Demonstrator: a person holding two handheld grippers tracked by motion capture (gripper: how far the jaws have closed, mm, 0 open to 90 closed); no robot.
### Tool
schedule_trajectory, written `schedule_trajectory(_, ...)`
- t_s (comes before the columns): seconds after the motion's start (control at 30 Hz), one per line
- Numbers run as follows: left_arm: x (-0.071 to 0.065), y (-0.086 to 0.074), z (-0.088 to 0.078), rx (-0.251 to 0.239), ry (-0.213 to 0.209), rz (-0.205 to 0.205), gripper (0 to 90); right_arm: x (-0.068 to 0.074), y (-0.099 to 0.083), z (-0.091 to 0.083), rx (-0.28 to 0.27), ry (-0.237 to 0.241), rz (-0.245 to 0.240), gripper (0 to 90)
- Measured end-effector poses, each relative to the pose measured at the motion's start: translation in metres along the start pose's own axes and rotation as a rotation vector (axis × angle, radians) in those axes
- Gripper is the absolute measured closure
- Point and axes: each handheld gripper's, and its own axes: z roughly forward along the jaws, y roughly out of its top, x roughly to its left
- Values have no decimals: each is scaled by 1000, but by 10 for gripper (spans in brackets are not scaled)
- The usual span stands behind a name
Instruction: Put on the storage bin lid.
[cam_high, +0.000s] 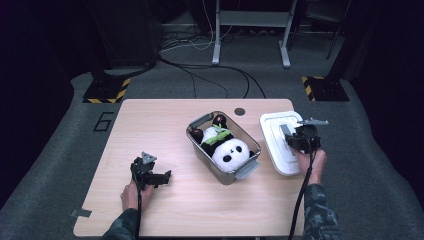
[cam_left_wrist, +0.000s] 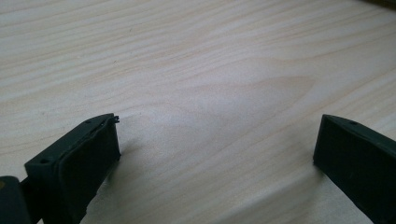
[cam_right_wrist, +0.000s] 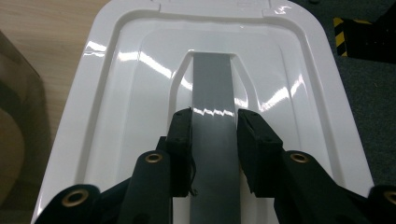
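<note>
A clear plastic bin (cam_high: 199, 150) stands mid-table with a black-and-white panda plush (cam_high: 226, 147) lying in it. To its right lies the bin's white lid (cam_high: 272, 125) (cam_right_wrist: 116, 93), reaching the table's right edge, with a grey strip handle (cam_right_wrist: 212, 84) down its middle. My right gripper (cam_high: 292, 139) (cam_right_wrist: 214, 126) is over the lid's near half, its pads pressed on both sides of that handle. My left gripper (cam_high: 164, 176) (cam_left_wrist: 217, 140) rests low on bare wood at the front left, jaws wide apart with nothing between them.
The wooden table (cam_high: 150, 125) has a small dark round hole (cam_high: 239, 111) behind the bin and a grey tape piece (cam_high: 81, 213) at its front left corner. Grey floor surrounds it, with striped stand bases (cam_high: 106, 91) and cables beyond the far edge.
</note>
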Motion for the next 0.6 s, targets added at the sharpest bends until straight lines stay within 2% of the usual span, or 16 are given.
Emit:
schedule_trajectory(0.27,0,0,0,-1,-1,-3,0,4,20,-21,-36,31,-21,671)
schedule_trajectory(0.6,0,0,0,-2,-2,-4,0,30,43,-37,-63,92,-70,670)
